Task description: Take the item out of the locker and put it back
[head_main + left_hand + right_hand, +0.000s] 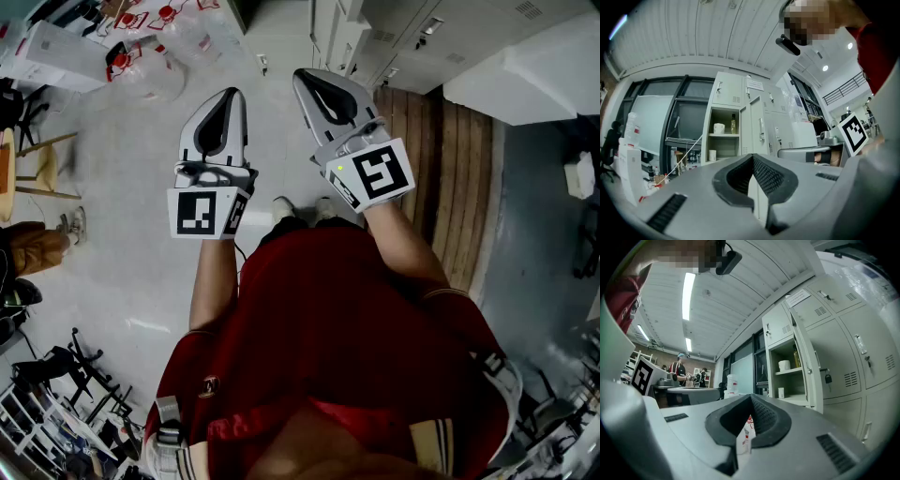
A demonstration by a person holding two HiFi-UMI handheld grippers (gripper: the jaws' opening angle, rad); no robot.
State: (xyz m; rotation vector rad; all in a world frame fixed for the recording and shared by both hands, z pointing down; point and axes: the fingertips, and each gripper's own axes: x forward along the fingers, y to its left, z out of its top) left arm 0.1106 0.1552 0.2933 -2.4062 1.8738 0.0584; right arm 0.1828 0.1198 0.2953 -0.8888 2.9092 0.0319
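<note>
An open locker (pixel 723 140) stands ahead, its door (pixel 757 130) swung to the right. On its upper shelf sit a white cup-like item (pixel 719 128) and a yellowish bottle (pixel 733 124); a small white cup (pixel 712 155) is on the shelf below. The right gripper view shows the same locker (pixel 790 376) with the white item (pixel 784 365) and bottle (pixel 797 356). My left gripper (pixel 232 94) and right gripper (pixel 302 75) are held side by side in front of the person, well short of the locker. Both have their jaws together with nothing between them.
Closed grey lockers (pixel 843 348) continue to the right, one with a padlock (pixel 828 378). A wooden platform (pixel 441 159) lies by the lockers. Water jugs (pixel 159 70) and white boxes (pixel 56 52) stand at the left, with a stool (pixel 37 169). People stand at a far table (pixel 679 369).
</note>
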